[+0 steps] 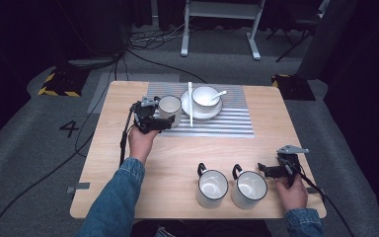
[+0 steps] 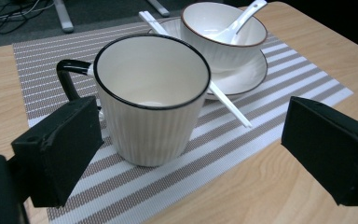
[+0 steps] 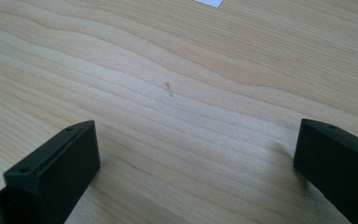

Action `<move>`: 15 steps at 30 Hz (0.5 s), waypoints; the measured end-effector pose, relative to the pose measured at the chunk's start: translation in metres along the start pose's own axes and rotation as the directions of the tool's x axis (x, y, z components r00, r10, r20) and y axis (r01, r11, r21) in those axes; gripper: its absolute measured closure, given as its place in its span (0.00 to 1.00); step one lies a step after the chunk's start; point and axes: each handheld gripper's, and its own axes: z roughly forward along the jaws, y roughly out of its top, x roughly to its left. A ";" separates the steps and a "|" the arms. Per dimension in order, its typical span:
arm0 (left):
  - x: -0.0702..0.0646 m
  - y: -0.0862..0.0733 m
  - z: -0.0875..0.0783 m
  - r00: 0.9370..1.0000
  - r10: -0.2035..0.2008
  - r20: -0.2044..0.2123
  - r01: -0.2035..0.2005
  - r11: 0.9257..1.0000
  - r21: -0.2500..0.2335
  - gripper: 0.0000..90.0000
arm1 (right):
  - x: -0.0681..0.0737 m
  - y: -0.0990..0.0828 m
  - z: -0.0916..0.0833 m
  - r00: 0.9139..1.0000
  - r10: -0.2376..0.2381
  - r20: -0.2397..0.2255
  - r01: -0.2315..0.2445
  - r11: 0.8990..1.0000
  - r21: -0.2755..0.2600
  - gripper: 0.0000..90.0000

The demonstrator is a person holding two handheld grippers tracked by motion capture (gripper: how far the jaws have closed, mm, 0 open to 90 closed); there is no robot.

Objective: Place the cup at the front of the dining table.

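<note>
Inspector: Standing upright on the striped placemat is the ribbed white mug, its black handle being shown at the left in the left gripper view. How is the left gripper being positioned?

Technician: It is being held level at the near left side of the mug. Its jaws are being kept apart; one pad is lying just beside the mug wall below the handle, the other is well clear of it, and no pressure on the mug is being seen.

Inspector: What is being observed behind the mug?

Technician: A bowl is being carried on a saucer, with a white spoon resting inside it. A white chopstick is being leaned across the saucer rim, just beside the mug.

Inspector: And the right gripper?

Technician: It is being rested on the tabletop at the near right, jaws wide apart over bare wood, with nothing between them. Two further mugs are being left standing side by side just to its left, near the front edge.
</note>
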 end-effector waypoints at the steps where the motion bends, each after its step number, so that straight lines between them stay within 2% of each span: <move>1: -0.002 -0.001 -0.004 1.000 0.011 -0.004 -0.011 1.000 -0.002 0.06 | 0.000 0.000 0.000 1.000 0.000 0.000 0.000 1.000 0.000 0.00; 3: -0.005 -0.003 -0.010 1.000 0.016 0.008 -0.016 1.000 -0.004 0.06 | 0.000 0.000 0.000 1.000 0.001 0.000 -0.001 1.000 0.000 0.00; 8: -0.008 -0.010 -0.028 0.998 -0.010 0.065 0.010 1.000 -0.009 0.07 | 0.000 0.000 0.000 1.000 0.000 0.000 0.000 1.000 0.000 0.00; 11: -0.011 -0.015 -0.039 0.999 0.010 0.043 -0.010 1.000 -0.005 0.07 | 0.000 0.000 0.000 1.000 0.000 0.000 0.000 1.000 0.000 0.00; 15: -0.013 -0.021 -0.052 0.999 0.024 0.047 -0.024 1.000 0.001 0.08 | 0.000 0.000 0.000 1.000 0.001 0.000 -0.001 1.000 0.000 0.00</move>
